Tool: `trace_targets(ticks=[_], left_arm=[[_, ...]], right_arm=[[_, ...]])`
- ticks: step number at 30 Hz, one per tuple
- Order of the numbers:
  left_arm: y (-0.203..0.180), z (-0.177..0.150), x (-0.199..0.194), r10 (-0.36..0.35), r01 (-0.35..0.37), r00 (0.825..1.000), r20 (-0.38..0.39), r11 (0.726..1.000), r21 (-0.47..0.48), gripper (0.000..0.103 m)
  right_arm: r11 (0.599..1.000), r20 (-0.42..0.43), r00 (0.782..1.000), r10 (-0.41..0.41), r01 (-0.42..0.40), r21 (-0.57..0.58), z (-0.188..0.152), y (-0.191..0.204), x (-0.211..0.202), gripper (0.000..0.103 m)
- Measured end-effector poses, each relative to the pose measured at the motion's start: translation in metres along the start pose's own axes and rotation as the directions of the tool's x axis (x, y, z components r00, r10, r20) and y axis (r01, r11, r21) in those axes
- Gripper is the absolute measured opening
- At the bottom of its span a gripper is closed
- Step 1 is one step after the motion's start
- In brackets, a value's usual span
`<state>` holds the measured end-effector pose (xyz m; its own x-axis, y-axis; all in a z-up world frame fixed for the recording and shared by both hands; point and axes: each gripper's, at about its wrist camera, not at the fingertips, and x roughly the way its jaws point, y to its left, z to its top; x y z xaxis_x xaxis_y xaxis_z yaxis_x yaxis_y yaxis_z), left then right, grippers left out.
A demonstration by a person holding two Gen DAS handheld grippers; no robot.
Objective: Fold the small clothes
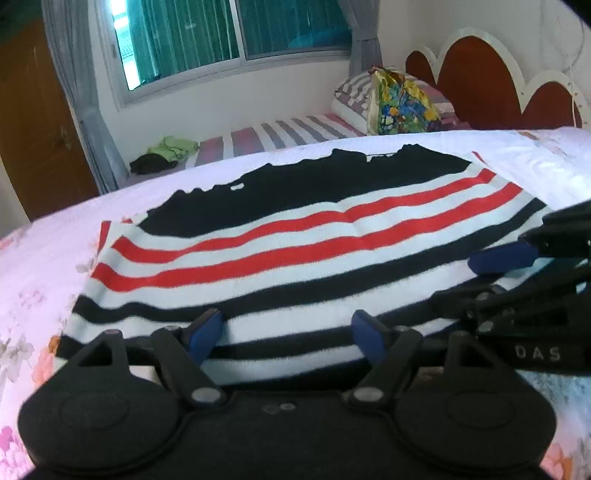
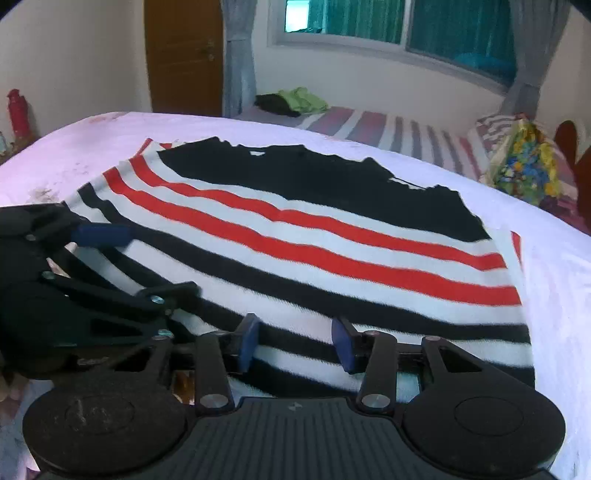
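Observation:
A small striped garment (image 1: pixel 295 240) lies flat on the bed: black at the far end, then red and white stripes, then black and white stripes near me. It also shows in the right wrist view (image 2: pixel 314 251). My left gripper (image 1: pixel 286 334) is open, its blue pads over the garment's near hem. My right gripper (image 2: pixel 295 341) is open over the near hem too. The right gripper shows at the right of the left wrist view (image 1: pixel 517 277). The left gripper shows at the left of the right wrist view (image 2: pixel 110 258).
The garment lies on a white floral bedspread (image 1: pixel 44 280). A striped mattress (image 1: pixel 288 133) behind holds green and black clothes (image 1: pixel 166 153), pillows and a colourful bag (image 1: pixel 402 103). A red headboard (image 1: pixel 480 81), a window (image 1: pixel 229 33) and a wooden door (image 2: pixel 181 51) stand beyond.

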<state>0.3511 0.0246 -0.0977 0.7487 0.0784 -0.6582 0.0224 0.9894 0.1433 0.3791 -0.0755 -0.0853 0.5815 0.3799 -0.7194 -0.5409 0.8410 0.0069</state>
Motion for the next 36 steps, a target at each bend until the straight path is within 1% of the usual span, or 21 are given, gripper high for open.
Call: trace_targets(ticks=[2,3,7,10,12,14,15,16,17,18,19,21,22,23,25,27,29,30,31,32,36], left_arm=[[0.007,-0.003,-0.001,-0.013,0.013,1.000,-0.009,1.000,-0.008,0.078],[0.007,0.000,0.000,-0.016,0.016,1.000,-0.012,1.000,-0.010,0.078],[0.002,0.008,0.013,0.005,-0.005,1.000,-0.020,1.000,-0.001,0.077],[0.008,0.007,0.013,0.002,-0.002,1.000,-0.021,1.000,0.000,0.079],[0.024,0.003,0.009,0.026,-0.027,0.999,-0.033,1.000,-0.016,0.079],[0.052,-0.005,0.001,0.085,-0.087,0.995,-0.044,0.994,-0.064,0.080],[0.064,-0.010,-0.001,0.089,-0.093,0.995,-0.054,0.992,-0.090,0.080],[0.078,-0.013,-0.003,0.071,-0.078,0.996,-0.061,0.988,-0.133,0.080],[0.086,-0.014,-0.006,0.080,-0.088,0.995,-0.059,0.983,-0.159,0.079],[0.090,-0.014,-0.009,0.089,-0.096,0.995,-0.051,0.981,-0.167,0.077],[0.093,-0.013,-0.011,0.095,-0.102,0.994,-0.045,0.980,-0.171,0.078],[0.096,-0.012,-0.011,0.121,-0.128,0.991,-0.054,0.977,-0.172,0.077],[0.098,-0.013,-0.011,0.121,-0.129,0.991,-0.056,0.975,-0.179,0.079],[0.099,-0.014,-0.011,0.121,-0.130,0.991,-0.058,0.973,-0.188,0.079],[0.101,-0.017,-0.009,0.117,-0.128,0.991,-0.069,0.973,-0.192,0.080],[0.105,-0.019,-0.008,0.103,-0.116,0.992,-0.070,0.969,-0.219,0.080],[0.109,-0.018,-0.007,0.094,-0.110,0.993,-0.077,0.967,-0.231,0.080],[0.112,-0.018,-0.006,0.087,-0.105,0.993,-0.081,0.964,-0.244,0.080],[0.116,-0.018,-0.006,0.073,-0.092,0.994,-0.083,0.960,-0.265,0.079],[0.119,-0.019,-0.004,0.060,-0.083,0.994,-0.089,0.956,-0.282,0.079],[0.122,-0.021,-0.003,0.048,-0.072,0.995,-0.088,0.955,-0.289,0.080]], right_arm=[[1.000,-0.003,1.000,-0.004,0.004,0.005,-0.005,0.000,-0.003,0.045],[1.000,-0.007,1.000,0.001,-0.001,0.021,-0.003,-0.005,0.008,0.045],[0.999,-0.028,1.000,-0.007,0.008,0.051,0.003,-0.002,0.013,0.045],[0.999,-0.033,0.999,-0.017,0.018,0.031,0.004,-0.006,0.012,0.045],[0.997,-0.034,0.997,-0.063,0.065,0.047,-0.004,-0.022,0.001,0.045],[0.987,-0.048,0.990,-0.130,0.134,0.092,-0.017,-0.048,-0.011,0.045],[0.983,-0.054,0.990,-0.134,0.140,0.119,-0.020,-0.059,-0.017,0.045],[0.976,-0.030,0.990,-0.138,0.141,0.164,-0.022,-0.070,-0.028,0.045],[0.965,0.017,0.986,-0.163,0.156,0.210,-0.022,-0.079,-0.041,0.045],[0.955,0.044,0.981,-0.188,0.172,0.241,-0.022,-0.087,-0.049,0.045],[0.943,0.052,0.976,-0.212,0.190,0.273,-0.023,-0.097,-0.055,0.045],[0.919,0.019,0.970,-0.243,0.224,0.324,-0.025,-0.117,-0.055,0.045],[0.916,0.006,0.969,-0.246,0.230,0.329,-0.026,-0.122,-0.053,0.045],[0.918,0.007,0.973,-0.230,0.215,0.332,-0.027,-0.125,-0.053,0.045],[0.928,0.015,0.987,-0.160,0.145,0.342,-0.026,-0.127,-0.052,0.045],[0.925,-0.033,0.988,-0.151,0.153,0.349,-0.027,-0.128,-0.045,0.045],[0.923,-0.045,0.989,-0.139,0.145,0.355,-0.029,-0.127,-0.041,0.044],[0.923,-0.045,0.992,-0.122,0.130,0.363,-0.032,-0.127,-0.041,0.032],[0.921,-0.039,0.993,-0.110,0.116,0.371,-0.034,-0.126,-0.042,0.013],[0.926,-0.024,0.994,-0.104,0.105,0.362,-0.038,-0.121,-0.045,0.006],[0.937,0.012,0.991,-0.135,0.124,0.326,-0.049,-0.115,-0.062,0.005]])
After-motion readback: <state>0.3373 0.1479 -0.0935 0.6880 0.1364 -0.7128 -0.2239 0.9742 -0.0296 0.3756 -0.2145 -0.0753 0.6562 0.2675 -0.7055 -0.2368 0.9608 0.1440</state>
